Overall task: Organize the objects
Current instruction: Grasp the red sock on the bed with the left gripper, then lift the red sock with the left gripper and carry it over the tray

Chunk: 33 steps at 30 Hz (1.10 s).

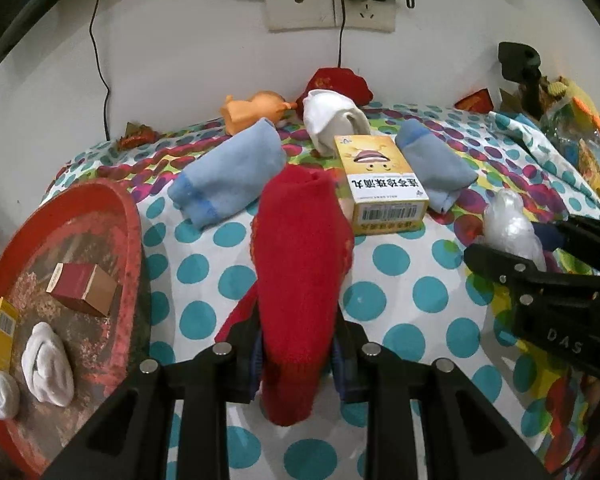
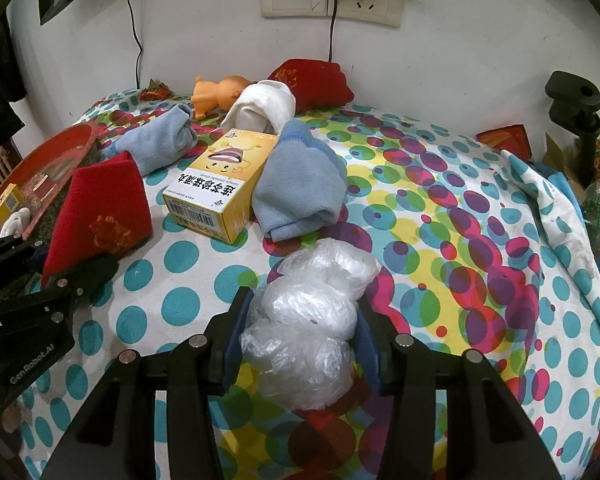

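My left gripper is shut on a red sock, held above the dotted cloth; the sock also shows in the right wrist view. My right gripper is shut on a crumpled clear plastic bag, which also shows in the left wrist view. A round red tray at the left holds a brown box, a small yellow box and two white socks. A yellow medicine box lies between two light-blue socks.
At the back by the wall lie a white sock, an orange toy and a red pouch. Cables hang from a wall socket. A black clamp stand and cluttered bags sit at the right.
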### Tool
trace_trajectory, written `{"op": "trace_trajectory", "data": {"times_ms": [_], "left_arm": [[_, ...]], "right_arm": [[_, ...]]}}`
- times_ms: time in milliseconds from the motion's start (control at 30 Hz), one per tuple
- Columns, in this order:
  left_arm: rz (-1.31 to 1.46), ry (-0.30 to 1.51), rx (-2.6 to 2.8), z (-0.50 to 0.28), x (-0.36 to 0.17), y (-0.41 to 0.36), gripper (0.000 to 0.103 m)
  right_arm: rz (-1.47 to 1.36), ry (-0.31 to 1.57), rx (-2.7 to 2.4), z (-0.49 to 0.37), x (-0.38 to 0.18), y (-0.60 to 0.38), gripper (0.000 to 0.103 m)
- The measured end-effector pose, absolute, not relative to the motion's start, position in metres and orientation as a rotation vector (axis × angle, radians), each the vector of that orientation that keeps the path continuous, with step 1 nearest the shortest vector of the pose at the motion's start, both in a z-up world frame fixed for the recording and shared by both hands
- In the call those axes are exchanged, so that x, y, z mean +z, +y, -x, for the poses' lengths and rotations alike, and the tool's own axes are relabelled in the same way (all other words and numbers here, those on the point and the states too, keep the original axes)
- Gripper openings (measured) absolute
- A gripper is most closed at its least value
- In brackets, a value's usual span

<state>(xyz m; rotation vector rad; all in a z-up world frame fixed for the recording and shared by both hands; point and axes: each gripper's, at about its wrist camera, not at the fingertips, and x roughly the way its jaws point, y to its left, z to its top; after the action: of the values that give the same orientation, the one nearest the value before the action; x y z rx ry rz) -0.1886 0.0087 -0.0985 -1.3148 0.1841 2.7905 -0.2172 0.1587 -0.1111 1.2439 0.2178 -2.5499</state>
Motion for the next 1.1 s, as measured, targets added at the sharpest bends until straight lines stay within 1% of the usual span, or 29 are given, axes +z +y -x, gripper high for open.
{"op": "trace_trajectory", "data": {"times_ms": [200,467,767,933,1100], "left_arm": [[1.311,0.208,2.8,0.188,-0.099,0.011,0.028],[1.313,0.183,2.798,0.188,-0.099,0.008,0.029],[1.292,0.217,2.811,0.185,-0.097,0.011,0.027],[1.301,0.148,2.793,0.181,-0.094,0.007,0.027],[1.274,0.147,2.773,0.17,-0.08,0.008,0.027]], "right_arm": [[-1.244,0.218,-2.55,0.217,-0.111,0.158,0.046],[-1.244,0.218,-2.55,0.217,-0.111,0.158,0.046],[-1.244,0.22,-2.551,0.218,-0.111,0.158,0.047],[-1.244,0.22,-2.55,0.218,-0.111,0.158,0.047],[-1.243,0.219,-2.549,0.218,-0.111,0.158,0.047]]}}
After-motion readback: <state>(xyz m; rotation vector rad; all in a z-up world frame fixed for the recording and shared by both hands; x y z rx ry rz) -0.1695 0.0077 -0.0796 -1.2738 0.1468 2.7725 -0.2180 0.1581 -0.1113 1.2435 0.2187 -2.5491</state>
